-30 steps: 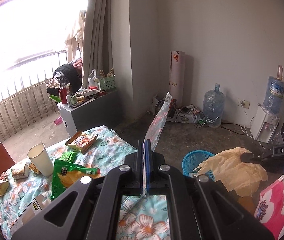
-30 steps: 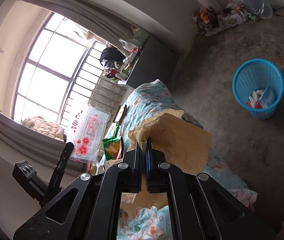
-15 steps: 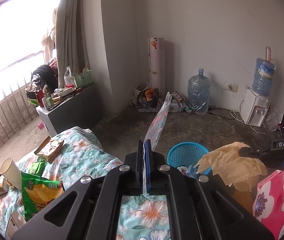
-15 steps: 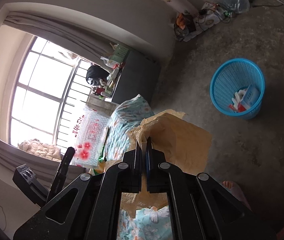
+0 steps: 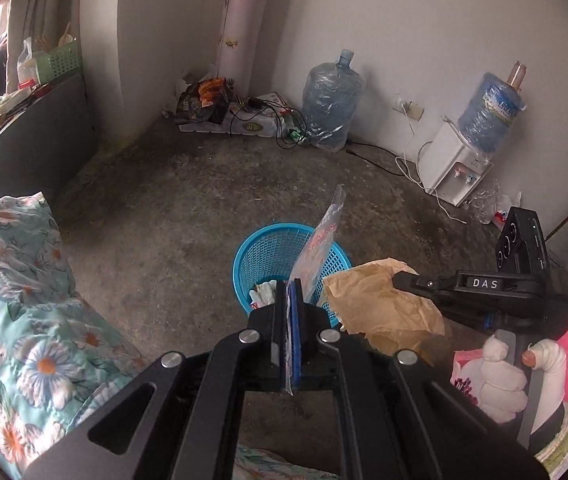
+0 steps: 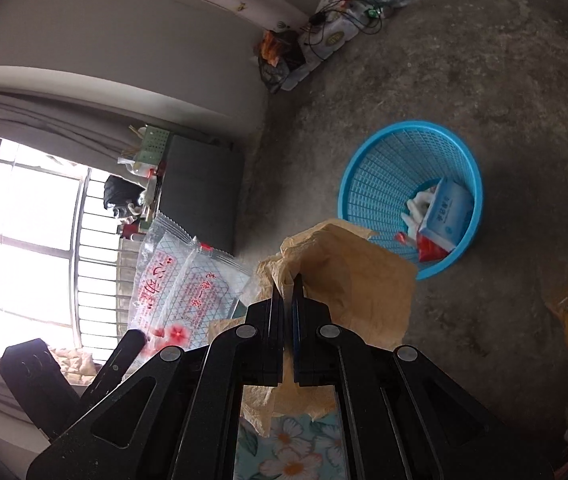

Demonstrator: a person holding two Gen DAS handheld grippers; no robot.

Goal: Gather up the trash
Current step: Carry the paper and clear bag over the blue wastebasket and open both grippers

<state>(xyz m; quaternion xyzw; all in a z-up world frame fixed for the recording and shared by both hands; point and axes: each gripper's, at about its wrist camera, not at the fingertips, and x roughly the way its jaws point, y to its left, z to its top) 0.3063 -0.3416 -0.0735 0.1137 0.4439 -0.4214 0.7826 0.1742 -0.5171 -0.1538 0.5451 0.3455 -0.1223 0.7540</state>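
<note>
Blue basket [image 6: 409, 196] on concrete floor [image 5: 172, 200], holding blue-white box [image 6: 445, 212], white crumpled bits, red wrapper

Left hand-held gripper [image 5: 291, 292] clamped on clear printed wrapper [image 5: 317, 248], wrapper rising ahead over basket rim

Right hand-held gripper [image 6: 288, 284] clamped on brown paper [image 6: 359, 276]; basket ahead, to its right

Only right view shows basket contents fully; only left view shows gloved hand [image 5: 501, 380], water dispenser [image 5: 457, 168]
</note>
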